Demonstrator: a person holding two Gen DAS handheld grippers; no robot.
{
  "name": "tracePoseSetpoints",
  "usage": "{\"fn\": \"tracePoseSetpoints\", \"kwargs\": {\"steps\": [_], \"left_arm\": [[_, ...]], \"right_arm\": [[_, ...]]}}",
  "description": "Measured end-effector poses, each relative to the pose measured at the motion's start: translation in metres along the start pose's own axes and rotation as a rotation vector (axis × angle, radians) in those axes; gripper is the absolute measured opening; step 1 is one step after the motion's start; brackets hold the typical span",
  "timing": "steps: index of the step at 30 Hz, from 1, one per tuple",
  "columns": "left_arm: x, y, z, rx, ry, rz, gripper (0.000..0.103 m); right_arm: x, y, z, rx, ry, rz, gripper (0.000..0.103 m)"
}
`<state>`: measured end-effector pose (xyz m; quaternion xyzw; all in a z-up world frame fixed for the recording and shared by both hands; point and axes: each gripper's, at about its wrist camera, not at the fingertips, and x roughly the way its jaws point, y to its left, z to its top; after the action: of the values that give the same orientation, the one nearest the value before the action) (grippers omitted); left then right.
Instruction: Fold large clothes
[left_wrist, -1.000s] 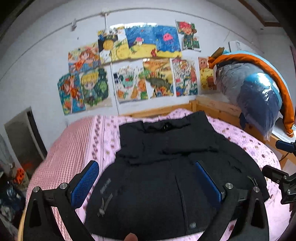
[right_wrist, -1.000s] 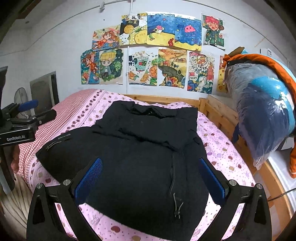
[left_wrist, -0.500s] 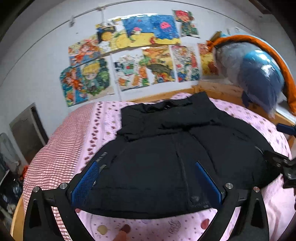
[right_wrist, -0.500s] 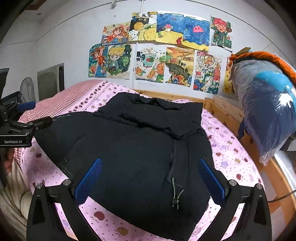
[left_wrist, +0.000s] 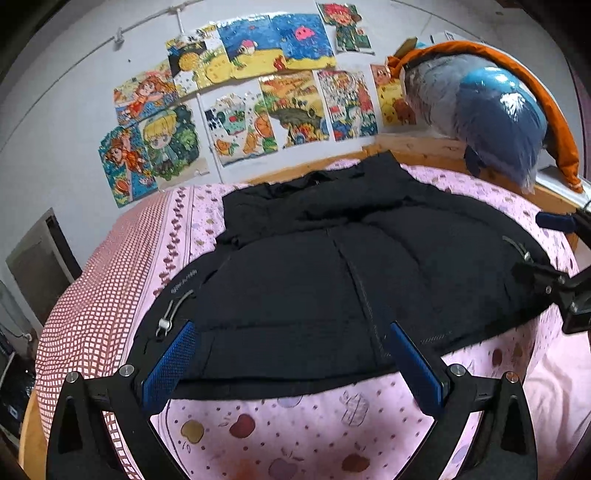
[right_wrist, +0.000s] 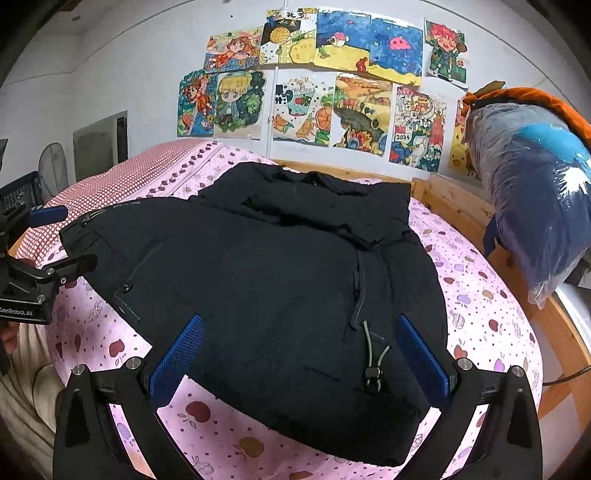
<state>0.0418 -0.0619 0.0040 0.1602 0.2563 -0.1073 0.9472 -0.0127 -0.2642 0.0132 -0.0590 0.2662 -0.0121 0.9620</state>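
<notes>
Jacket (right_wrist: 266, 280) lengthwise, collar toward wall (right_wrist: 140, 55).

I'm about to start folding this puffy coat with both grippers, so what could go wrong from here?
1. The thick black padded jacket looks bulky; open blue-padded fingers may pinch only the top layer, so the fold slips.
2. The toggle drawcord at the hem lies between the right gripper fingers and could snag.
3. The left gripper may grab the pink apple-print bedsheet with the hem.
</notes>
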Motion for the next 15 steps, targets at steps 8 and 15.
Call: {"fn": "tracePoseSetpoints", "kwargs": {"steps": [8,15], "left_arm": [[0.011,0.019,-0.012,0.050,0.058,-0.026,0.103],[0.003,0.025,-0.025,0.117,0.052,-0.027,0.103]], "right_arm": [[0.006,0.006,-0.007,-0.034,0.037,-0.013,0.101],[0.009,0.018,-0.014,-0.086,0.068,0.024,0.101]]}}
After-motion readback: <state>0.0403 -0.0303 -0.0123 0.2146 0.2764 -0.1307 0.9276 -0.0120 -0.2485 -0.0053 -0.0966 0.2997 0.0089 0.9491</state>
